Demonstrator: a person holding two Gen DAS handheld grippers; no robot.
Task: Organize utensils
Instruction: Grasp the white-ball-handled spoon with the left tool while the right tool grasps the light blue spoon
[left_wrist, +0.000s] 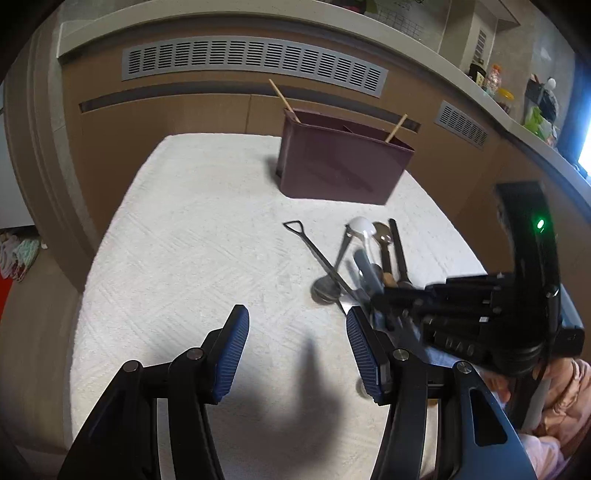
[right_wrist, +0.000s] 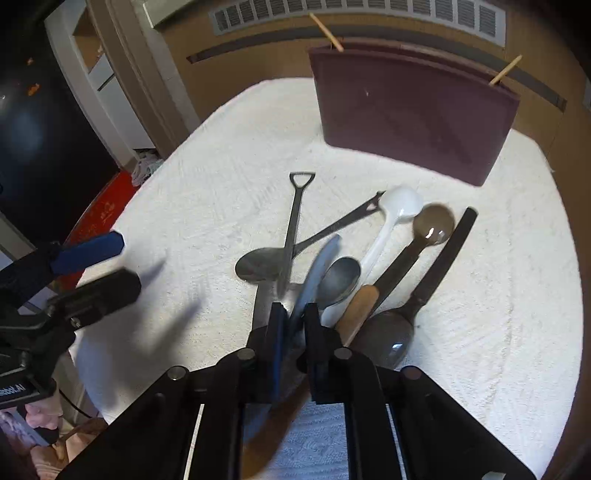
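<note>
Brown cabinet fronts with grey vent grilles backed the scene; before them we logged a counter under a white textured cloth.

Left wrist view. At the far edge stood a maroon utensil holder, upright, with two wooden sticks poking from its ends. Near its front, to the right, lay a heap of utensils, handles and bowls mixed, long axes mostly running toward the holder. The left gripper hung over bare cloth, jaws parted and nothing between them, with the heap off beyond its right finger. The right gripper, blurred, reached into the heap's near end from the right.

Right wrist view. We recorded the right gripper with jaws closed on a pale blue-grey handle, a slim, blurred utensil that rose from between the pads and pointed away toward the holder. Beside it lay a dark shovel-handled spoon, a white plastic spoon, a metal spoon, a wood-handled one and two dark spoons. The left gripper stood well apart at the left edge.

We judged the right hand the nearer, and the holder lay straight ahead along the gripped handle's axis, so a lift and forward carry seemed to be what came next.
</note>
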